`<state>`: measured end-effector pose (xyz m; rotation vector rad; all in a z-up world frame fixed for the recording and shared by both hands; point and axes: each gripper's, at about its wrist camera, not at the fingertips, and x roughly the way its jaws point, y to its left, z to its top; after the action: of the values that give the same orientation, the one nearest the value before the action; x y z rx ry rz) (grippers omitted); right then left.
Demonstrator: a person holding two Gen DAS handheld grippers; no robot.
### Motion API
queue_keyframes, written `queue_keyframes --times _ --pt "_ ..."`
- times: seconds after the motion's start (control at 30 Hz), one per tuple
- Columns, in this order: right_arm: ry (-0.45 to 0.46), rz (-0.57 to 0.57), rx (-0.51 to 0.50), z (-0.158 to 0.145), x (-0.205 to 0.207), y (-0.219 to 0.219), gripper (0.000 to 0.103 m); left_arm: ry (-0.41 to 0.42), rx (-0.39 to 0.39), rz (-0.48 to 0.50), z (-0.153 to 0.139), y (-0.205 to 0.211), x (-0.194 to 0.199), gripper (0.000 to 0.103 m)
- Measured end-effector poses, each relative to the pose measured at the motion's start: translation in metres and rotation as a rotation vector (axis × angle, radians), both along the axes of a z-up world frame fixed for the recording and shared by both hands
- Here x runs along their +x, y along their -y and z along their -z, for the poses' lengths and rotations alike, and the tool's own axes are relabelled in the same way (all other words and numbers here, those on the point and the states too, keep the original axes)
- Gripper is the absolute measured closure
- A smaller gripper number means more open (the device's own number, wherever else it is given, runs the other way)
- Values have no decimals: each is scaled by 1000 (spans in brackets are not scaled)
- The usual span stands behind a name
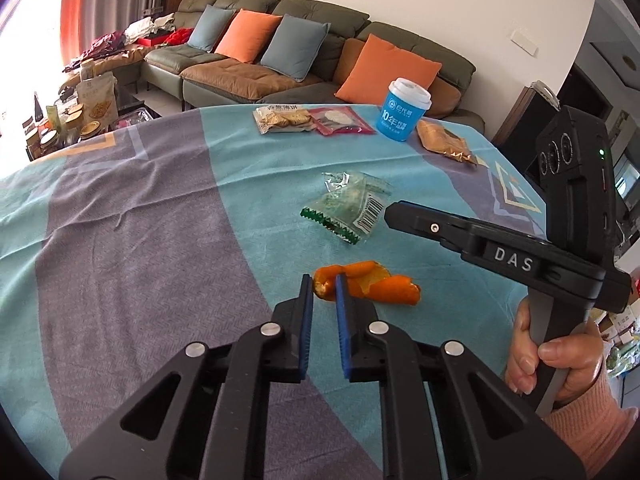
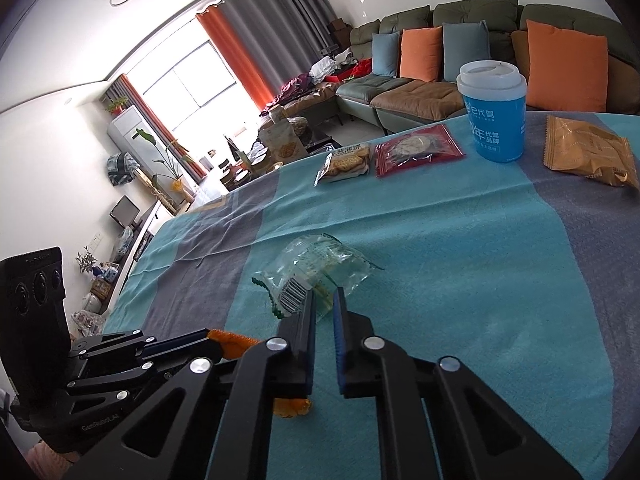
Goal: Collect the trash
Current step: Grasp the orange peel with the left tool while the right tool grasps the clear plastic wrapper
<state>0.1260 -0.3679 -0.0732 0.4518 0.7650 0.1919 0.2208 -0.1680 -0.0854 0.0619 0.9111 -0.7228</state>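
Pinching orange peel (image 1: 362, 282) in left tongs (image 1: 324, 280), right tongs (image 2: 324, 294) clamping clear wrapper (image 2: 316, 270)

The right gripper (image 2: 324, 298) points down at a striped cloth (image 2: 460, 280), its blue pads drawn close on the near edge of a clear wrapper (image 2: 316, 276). The left gripper (image 2: 214, 342) enters from the left, with orange peel (image 2: 236, 340) at its tip. Farther back lie a cracker pack (image 2: 346, 162), a red packet (image 2: 416, 150) and a gold packet (image 2: 588, 152). A blue cup (image 2: 494, 114) with a white lid stands upright between the red and gold packets.
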Motion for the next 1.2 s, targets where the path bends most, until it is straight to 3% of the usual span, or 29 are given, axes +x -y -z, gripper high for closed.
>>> queue_keyframes --times 0.4,0.47,0.53,0.73,0.8,0.87,0.93,1.03,1.2 --pt "21 24 -1 -6 -5 6 96 52 5 -9 -10 -8 -19 92" --pt "25 38 -1 -8 -5 9 86 63 8 -8 -12 -9 -22 92" --pt "26 49 -3 -9 -2 11 63 66 9 -7 -13 -9 -23 92" --pt "0 22 -27 -10 17 2 44 59 18 -12 -11 -8 -24 92" --pt "-12 11 -25 -8 24 -2 43 53 23 -13 -9 -8 -23 92" --pt "-17 5 -32 -6 28 -5 43 41 22 -11 -6 -8 -21 84" --pt "-29 -9 -37 -3 31 -8 55 25 15 -3 -3 -8 -18 78" --pt "-37 -20 -32 0 31 -7 70 5 14 3 2 -8 -14 77" --pt "-23 -32 -37 -1 27 -7 81 -24 11 1 10 -8 -10 81"
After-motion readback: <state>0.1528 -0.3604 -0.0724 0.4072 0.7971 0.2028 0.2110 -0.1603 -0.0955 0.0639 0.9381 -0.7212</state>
